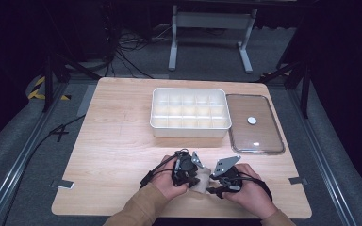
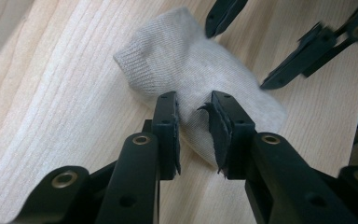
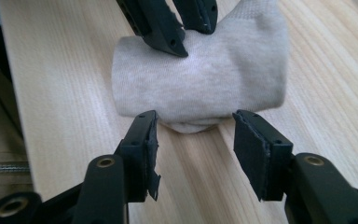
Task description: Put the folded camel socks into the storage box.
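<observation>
Two tongs meet at a folded grey sock [image 2: 191, 79] on the counter [image 1: 118, 141], near the front edge. Left tongs [image 2: 193, 116] narrow, pinching sock fabric btwn pads. Right tongs [image 3: 193, 133] wider apart, sock end just ahead, not gripped.

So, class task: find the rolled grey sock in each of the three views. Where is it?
High view: sock at the table's near edge, between both grippers.
Left gripper view: centre, running to upper left.
Right gripper view: upper centre.
Shared landmark: the light wooden table under it.
</observation>
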### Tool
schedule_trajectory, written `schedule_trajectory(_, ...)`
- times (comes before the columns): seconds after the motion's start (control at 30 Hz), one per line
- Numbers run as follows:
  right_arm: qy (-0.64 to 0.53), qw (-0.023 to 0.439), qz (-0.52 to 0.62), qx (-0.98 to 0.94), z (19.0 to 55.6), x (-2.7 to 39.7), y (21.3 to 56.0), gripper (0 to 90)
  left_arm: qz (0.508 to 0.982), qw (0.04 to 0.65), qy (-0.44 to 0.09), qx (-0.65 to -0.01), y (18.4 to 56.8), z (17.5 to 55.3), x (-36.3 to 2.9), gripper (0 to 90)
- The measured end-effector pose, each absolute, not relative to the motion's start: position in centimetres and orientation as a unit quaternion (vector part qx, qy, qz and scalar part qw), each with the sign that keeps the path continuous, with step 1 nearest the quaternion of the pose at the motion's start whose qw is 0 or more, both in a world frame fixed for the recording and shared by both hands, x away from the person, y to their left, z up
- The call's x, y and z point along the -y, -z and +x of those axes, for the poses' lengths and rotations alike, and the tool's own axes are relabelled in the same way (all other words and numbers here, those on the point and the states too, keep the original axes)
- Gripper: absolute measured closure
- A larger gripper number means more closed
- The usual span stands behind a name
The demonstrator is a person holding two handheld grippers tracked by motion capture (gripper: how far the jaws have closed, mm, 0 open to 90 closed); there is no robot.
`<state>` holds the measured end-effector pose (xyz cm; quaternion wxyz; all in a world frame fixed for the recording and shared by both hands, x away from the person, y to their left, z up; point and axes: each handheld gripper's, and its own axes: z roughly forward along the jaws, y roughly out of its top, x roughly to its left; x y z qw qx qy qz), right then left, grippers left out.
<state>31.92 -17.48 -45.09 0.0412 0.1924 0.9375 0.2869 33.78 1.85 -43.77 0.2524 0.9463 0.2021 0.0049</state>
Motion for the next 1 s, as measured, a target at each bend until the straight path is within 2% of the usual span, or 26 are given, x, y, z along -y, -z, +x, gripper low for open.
schedule_trajectory(0.3,-0.363,0.044,0.284,-0.887,32.1,19.1,42.8,51.1,0.945,0.254,-0.008,-0.204,43.8,33.7,-1.9,70.3)
schedule_trajectory(0.63,-0.370,0.049,0.329,-0.868,32.6,18.1,44.3,48.7,0.949,0.247,-0.008,-0.194,43.8,33.4,-1.7,69.3)
schedule_trajectory(1.0,-0.349,0.012,0.331,-0.877,33.2,17.2,45.8,51.6,0.949,0.242,-0.007,-0.201,44.2,32.9,-1.8,70.1)
